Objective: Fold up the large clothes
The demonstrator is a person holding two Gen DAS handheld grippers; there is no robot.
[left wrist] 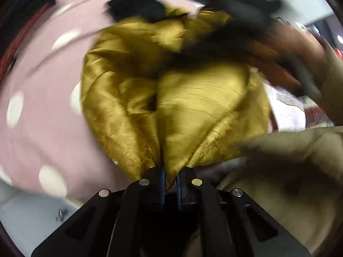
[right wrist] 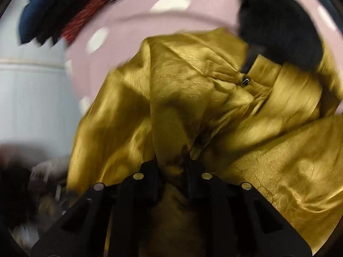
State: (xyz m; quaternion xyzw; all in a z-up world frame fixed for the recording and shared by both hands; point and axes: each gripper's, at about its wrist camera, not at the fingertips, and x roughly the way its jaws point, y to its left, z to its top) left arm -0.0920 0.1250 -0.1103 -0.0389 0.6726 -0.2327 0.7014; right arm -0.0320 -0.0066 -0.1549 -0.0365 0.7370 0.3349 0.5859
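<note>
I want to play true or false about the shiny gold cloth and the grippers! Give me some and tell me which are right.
1. The gold garment lies on a pink sheet with white dots. True.
2. The left gripper is wide open and holds nothing. False: it is shut on the gold cloth.
3. The right gripper has gold cloth between its fingers. True.
4. A green furry piece sits at the garment's top. False: the furry piece is black.

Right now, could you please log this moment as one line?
step: folding | left claw: shut on gold garment | right claw: shut on gold garment | surface: pink dotted sheet
</note>
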